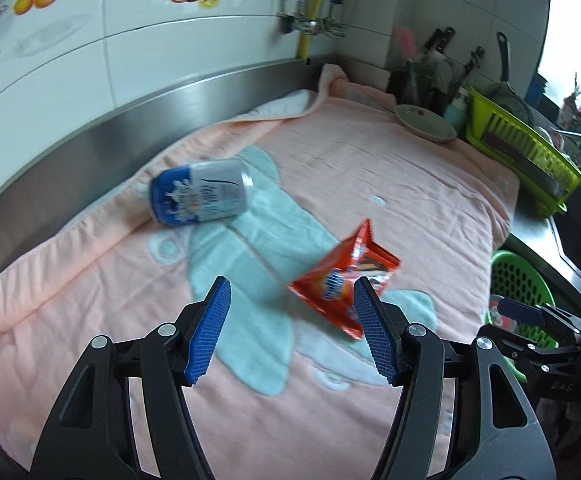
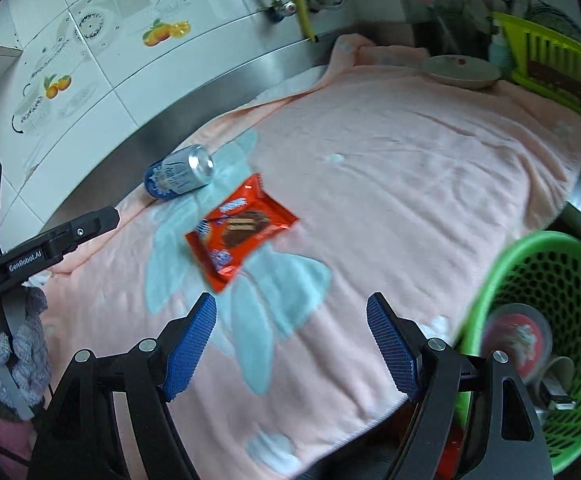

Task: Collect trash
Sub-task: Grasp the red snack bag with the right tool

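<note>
2 pieces of trash on the pink towel (image 1: 390,184): blue-and-silver can (image 1: 202,192) on its side at 10 o'clock, red wrapper (image 1: 340,286) near centre. Left gripper (image 1: 290,330) and right gripper (image 2: 292,346) both spread apart, empty. Green basket (image 2: 530,248) at 4 o'clock.

1. we see the blanket (image 1: 370,168) as soft pink cloth, matt and slightly fuzzy, with pale teal patches woven in.
2. the can (image 1: 200,192) looks like metal, its printed blue and silver skin glossy, its rim bright.
3. the wrapper (image 2: 240,228) is thin red foil-like plastic, shiny and crinkled.
4. the backsplash strip (image 1: 90,136) is brushed steel with a dull sheen; the wall tiles (image 1: 110,8) above it are glossy white ceramic.
5. the green basket (image 2: 562,276) is perforated plastic, smooth and fairly shiny.
6. the left gripper (image 1: 290,330) and the right gripper (image 2: 290,346) have matt black plastic arms and ribbed blue pads.
</note>
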The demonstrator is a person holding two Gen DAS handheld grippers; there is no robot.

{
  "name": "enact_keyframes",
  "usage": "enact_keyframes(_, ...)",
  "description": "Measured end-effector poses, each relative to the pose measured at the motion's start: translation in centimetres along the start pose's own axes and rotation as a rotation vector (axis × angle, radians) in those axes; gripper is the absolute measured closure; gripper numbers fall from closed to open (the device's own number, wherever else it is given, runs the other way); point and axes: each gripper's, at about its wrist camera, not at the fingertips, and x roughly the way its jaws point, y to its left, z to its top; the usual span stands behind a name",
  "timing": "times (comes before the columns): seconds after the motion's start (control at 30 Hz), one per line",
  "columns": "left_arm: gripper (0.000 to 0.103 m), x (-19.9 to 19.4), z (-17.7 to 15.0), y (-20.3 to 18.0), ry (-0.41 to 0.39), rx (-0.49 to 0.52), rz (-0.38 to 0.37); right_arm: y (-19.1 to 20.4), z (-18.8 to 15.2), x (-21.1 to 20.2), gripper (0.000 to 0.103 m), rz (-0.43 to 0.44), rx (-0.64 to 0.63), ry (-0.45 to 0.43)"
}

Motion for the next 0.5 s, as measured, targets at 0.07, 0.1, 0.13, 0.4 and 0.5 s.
enact_keyframes(0.07, 0.039, -0.2, 0.3, 1.3, -0.006, -0.014, 0.013, 1.0, 0.7, 1.1, 0.028, 0.016, 0.009, 0.015)
enact_keyframes(0.1, 0.039, -0.2, 0.4, 2.0, -0.009, -0.021, 0.019, 1.5, 1.0, 1.7, 0.028, 0.020, 0.015, 0.023)
enact_keyframes(0.13, 0.039, -0.3, 0.5, 2.5, -0.010, -0.027, 0.025, 2.0, 1.4, 2.4, 0.028, 0.021, 0.024, 0.030)
enact_keyframes(0.4, 0.039, 0.2, 1.1, 6.7, -0.018, -0.099, 0.041, 3.1, 4.1, 7.3, 0.028, 0.034, 0.187, 0.083)
enact_keyframes(0.5, 0.039, 0.7, 1.3, 7.7, -0.021, -0.117, 0.043, 3.5, 4.8, 8.9, 0.028, 0.024, 0.241, 0.098)
